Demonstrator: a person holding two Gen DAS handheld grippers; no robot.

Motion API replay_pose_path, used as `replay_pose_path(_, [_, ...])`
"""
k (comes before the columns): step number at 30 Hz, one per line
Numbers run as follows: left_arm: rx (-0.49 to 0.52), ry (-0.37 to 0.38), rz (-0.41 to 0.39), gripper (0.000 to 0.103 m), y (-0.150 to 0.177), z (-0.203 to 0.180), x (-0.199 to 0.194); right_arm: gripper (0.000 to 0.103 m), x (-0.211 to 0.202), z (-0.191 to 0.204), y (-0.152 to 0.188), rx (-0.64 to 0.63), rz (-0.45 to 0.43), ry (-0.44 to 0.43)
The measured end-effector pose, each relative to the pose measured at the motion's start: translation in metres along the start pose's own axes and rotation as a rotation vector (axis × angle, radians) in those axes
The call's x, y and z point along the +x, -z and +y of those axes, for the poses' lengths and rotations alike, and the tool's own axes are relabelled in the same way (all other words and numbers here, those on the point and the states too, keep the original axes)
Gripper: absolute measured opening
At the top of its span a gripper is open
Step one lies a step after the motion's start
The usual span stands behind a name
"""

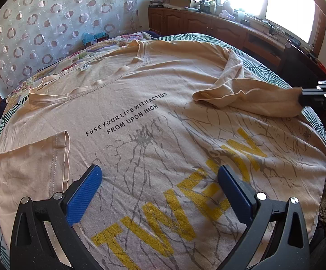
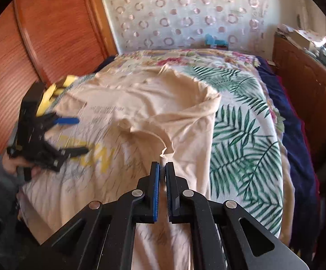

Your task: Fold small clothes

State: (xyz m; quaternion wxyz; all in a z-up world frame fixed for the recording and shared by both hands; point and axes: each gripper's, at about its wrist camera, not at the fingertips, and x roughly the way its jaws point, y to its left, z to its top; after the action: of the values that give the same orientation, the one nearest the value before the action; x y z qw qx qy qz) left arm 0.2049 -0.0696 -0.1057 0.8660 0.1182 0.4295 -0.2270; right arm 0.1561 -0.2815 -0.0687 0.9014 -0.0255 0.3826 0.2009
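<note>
A beige T-shirt (image 1: 140,103) with black text and yellow letters lies spread on the bed; it also shows in the right wrist view (image 2: 140,103). My left gripper (image 1: 160,177) is open, its blue pads just above the shirt's printed chest. It shows blurred in the right wrist view (image 2: 73,135), at the left. My right gripper (image 2: 162,168) is shut on a fold of the shirt's right side and holds it lifted over the shirt. In the left wrist view it (image 1: 306,99) grips that fold at the right edge. The left sleeve (image 1: 46,157) lies flat.
A palm-leaf bedspread (image 2: 241,135) covers the bed. A wooden wardrobe (image 2: 39,45) stands on one side, a wooden cabinet (image 1: 207,24) with clutter under the window on the other. A patterned curtain (image 1: 50,22) hangs behind the bed. A dark blue blanket (image 2: 286,123) lies along the bed's edge.
</note>
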Motion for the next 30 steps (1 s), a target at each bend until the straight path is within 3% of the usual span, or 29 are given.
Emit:
replay_pose_path(11, [0.0,0.0,0.0,0.103,0.0,0.0,0.0,0.007,0.004,0.015,0.005,-0.031,0.079,-0.069])
replay_pose_path(14, [0.0,0.0,0.0,0.103,0.0,0.0,0.0,0.013,0.0,0.013,-0.002,-0.03,0.061,-0.053])
replay_pose_path(16, [0.0,0.0,0.0,0.103,0.0,0.0,0.0,0.024,-0.004,0.008,-0.011,-0.024,0.03,-0.039])
replay_pose_path(19, [0.0,0.0,0.0,0.103,0.0,0.0,0.0,0.026,-0.005,0.002,-0.025,-0.037,-0.02,-0.046])
replay_pose_path(22, [0.0,0.0,0.0,0.103,0.0,0.0,0.0,0.026,0.012,-0.006,-0.04,-0.052,-0.042,0.031])
replay_pose_path(25, [0.0,0.0,0.0,0.103,0.0,0.0,0.0,0.026,0.044,-0.007,-0.049,-0.074,-0.008,0.076])
replay_pose_path(30, [0.0,0.001,0.0,0.103,0.0,0.0,0.0,0.026,0.085,0.008,-0.054,-0.097,0.067,0.028])
